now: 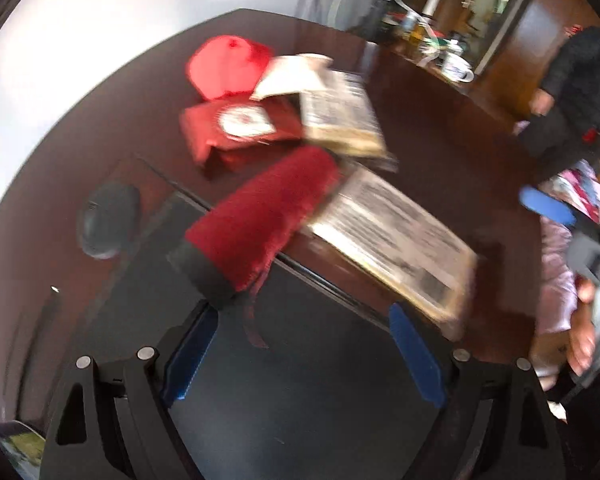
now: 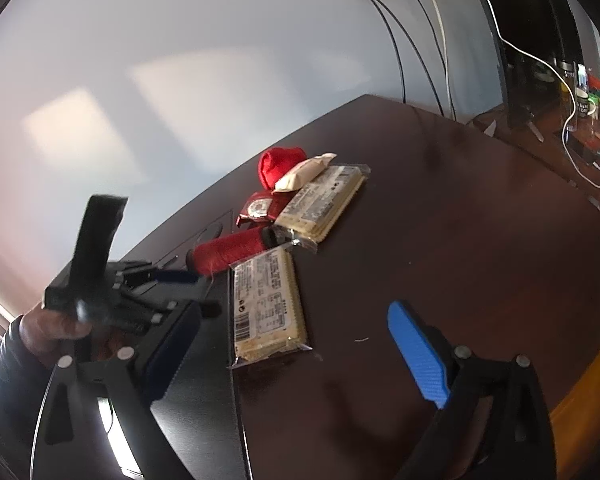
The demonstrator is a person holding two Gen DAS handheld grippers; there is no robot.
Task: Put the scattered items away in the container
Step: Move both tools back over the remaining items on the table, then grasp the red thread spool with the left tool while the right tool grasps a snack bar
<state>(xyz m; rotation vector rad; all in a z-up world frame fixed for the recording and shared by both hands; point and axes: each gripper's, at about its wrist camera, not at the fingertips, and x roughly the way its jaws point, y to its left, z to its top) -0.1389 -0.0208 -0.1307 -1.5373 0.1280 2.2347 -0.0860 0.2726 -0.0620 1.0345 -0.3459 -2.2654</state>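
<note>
Thread spool (image 1: pixel 260 216), lying across the container's (image 1: pixel 300 400) rim, is approached by the released left gripper (image 1: pixel 304 356); closing is needed next. The right gripper (image 2: pixel 300 356) is held released too.

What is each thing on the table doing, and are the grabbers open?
left hand-held gripper: open, empty
right hand-held gripper: open, empty
red thread spool: lying on its side
near cracker pack: sealed, lying flat
far cracker pack: sealed, flat
red cap: on table
</note>
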